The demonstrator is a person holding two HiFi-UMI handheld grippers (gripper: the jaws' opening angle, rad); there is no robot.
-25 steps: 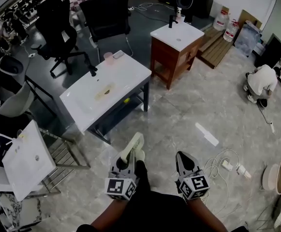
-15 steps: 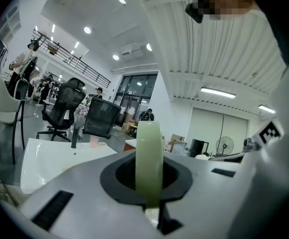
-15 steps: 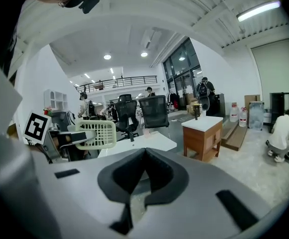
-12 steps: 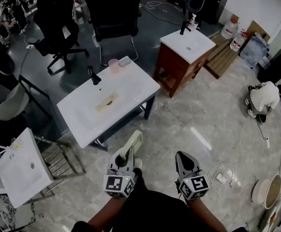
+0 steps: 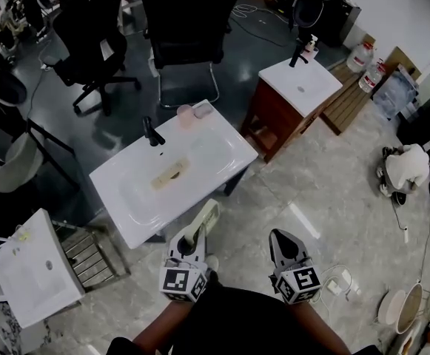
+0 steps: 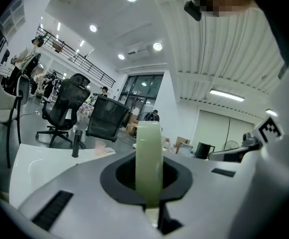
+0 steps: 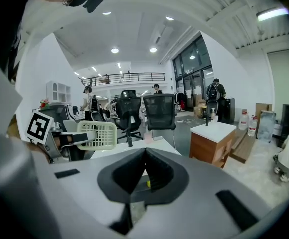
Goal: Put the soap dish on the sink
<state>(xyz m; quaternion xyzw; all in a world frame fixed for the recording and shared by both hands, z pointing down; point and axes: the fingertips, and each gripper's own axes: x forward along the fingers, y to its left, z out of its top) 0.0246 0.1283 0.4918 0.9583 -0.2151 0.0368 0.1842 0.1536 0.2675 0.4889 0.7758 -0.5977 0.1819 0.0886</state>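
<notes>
Left tongs (image 5: 191, 244): closed tight on one edge of a pale green slotted soap dish (image 5: 203, 224). The dish stands on edge and sticks out well past the tips.
Right tongs (image 5: 283, 244): jaws pressed together with nothing between them, level with the left tongs and apart from them.
Soap dish location: carried in the air over the floor, not yet above the sink.
Sink (image 5: 222, 150): a white basin top on a dark frame, ahead of both tongs and slightly to their left.
On the sink: a black faucet (image 5: 152, 132) and a pink cup (image 5: 185, 115) on the side farthest from the tongs.
Risk, grip: the hold is only on a thin edge, so the dish could pivot or slip out.
Risk, placement: set down on edge, it would likely topple into the basin.
Risk, target: a second sink (image 5: 303, 80) on a wooden cabinet stands farther ahead and to the right, and could be mistaken for the goal.
Risk, footing: cables (image 5: 340, 279) lie on the floor just right of the right tongs.
</notes>
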